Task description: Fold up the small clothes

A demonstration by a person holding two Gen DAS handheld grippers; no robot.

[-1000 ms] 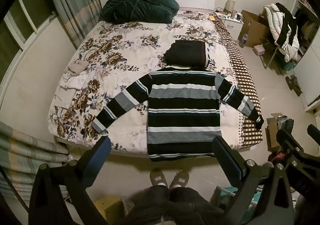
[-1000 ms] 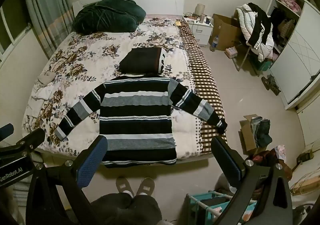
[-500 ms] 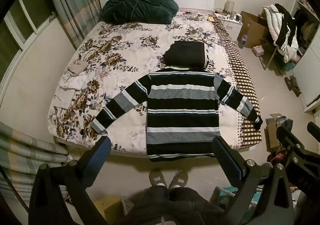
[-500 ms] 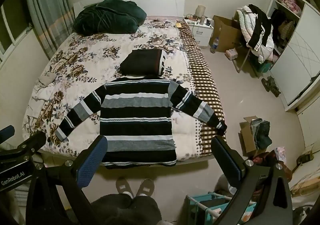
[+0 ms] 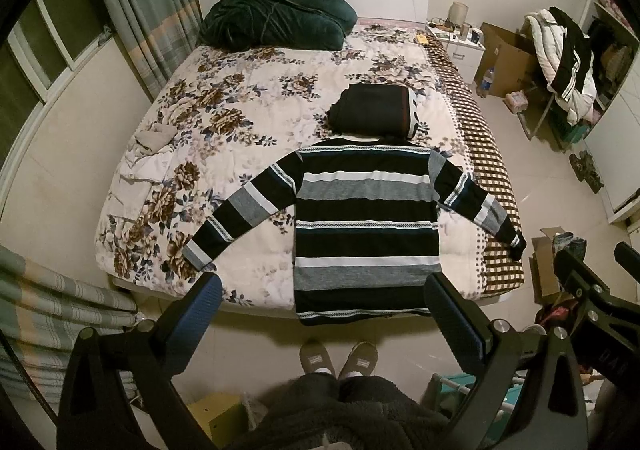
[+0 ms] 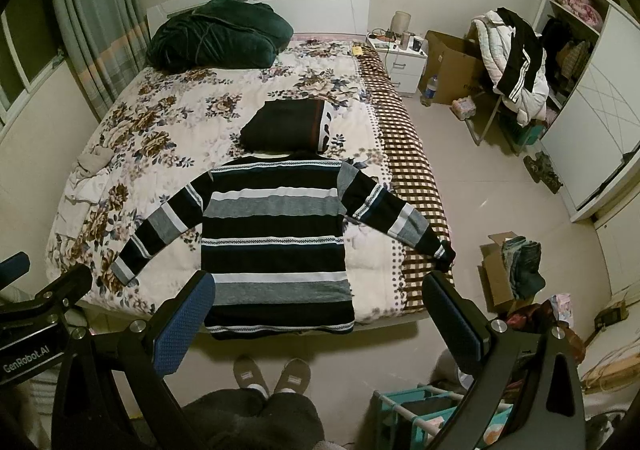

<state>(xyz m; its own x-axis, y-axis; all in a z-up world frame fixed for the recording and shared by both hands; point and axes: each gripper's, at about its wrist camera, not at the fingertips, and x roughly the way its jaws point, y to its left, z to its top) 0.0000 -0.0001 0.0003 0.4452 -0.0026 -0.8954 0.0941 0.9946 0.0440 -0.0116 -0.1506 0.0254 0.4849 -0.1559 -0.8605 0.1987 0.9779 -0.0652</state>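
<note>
**Striped sweater lying flat, both grippers waiting high above the near edge**

The striped sweater is lying spread on the bed, at its near right part, collar pointing far and hem hanging slightly over the near edge, so its long axis is running straight away from the person. Both sleeves are angling outward and toward the near side. A folded dark garment is sitting just beyond the collar.

The left gripper and right gripper are hovering well above the hem, both spread wide and gripping nothing. The sweater is lying ahead of and below both tools. Judging by the views, the left gripper is nearer the left sleeve cuff, the right gripper nearer the right sleeve cuff.

The only readable writing is "GenRobot.AI", printed on the left gripper's body as seen in the right wrist view.
</note>
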